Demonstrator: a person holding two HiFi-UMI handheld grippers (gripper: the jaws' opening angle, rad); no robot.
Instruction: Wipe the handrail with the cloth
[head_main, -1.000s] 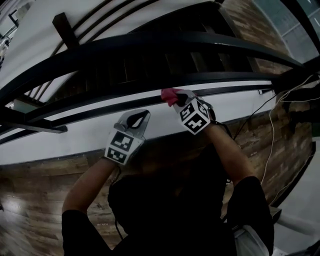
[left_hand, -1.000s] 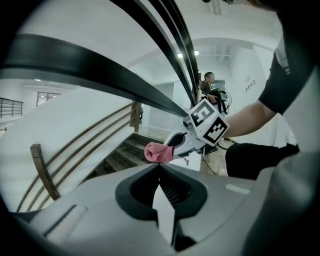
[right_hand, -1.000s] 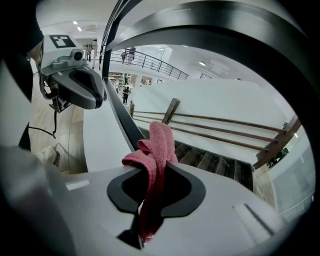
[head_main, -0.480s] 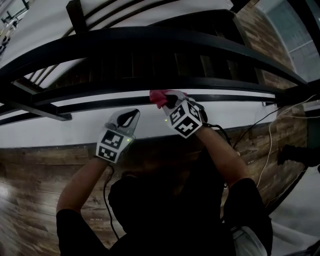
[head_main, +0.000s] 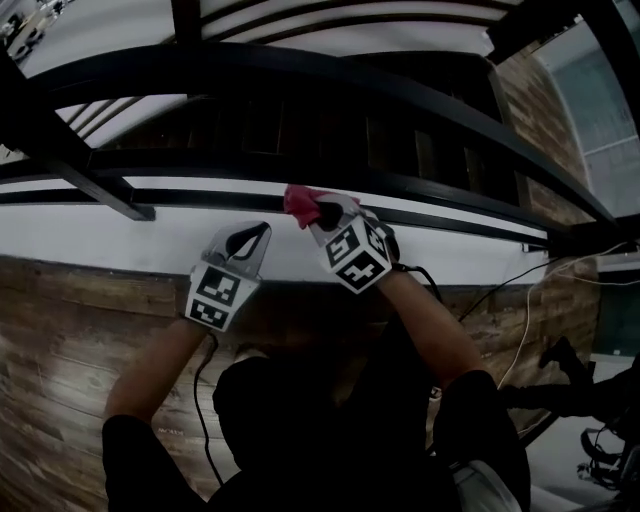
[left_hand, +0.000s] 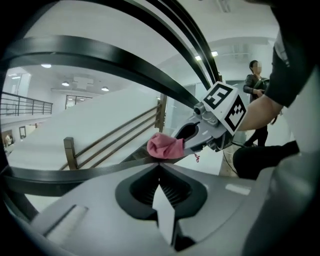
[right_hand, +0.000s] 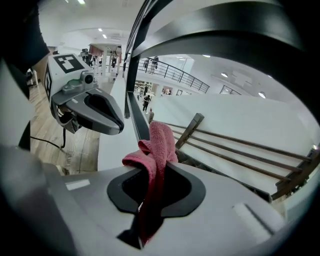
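Cloth (head_main: 298, 203) clamped between right tongs (head_main: 328, 213)

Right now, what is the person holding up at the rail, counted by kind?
Pink cloth: 1
Claws: 2, the left claw shut and empty, the right claw shut on the cloth
Total: 3

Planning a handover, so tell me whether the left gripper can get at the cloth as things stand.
Probably yes: nothing stands between the left gripper and the cloth, though its jaws are shut and the right gripper clamps it.
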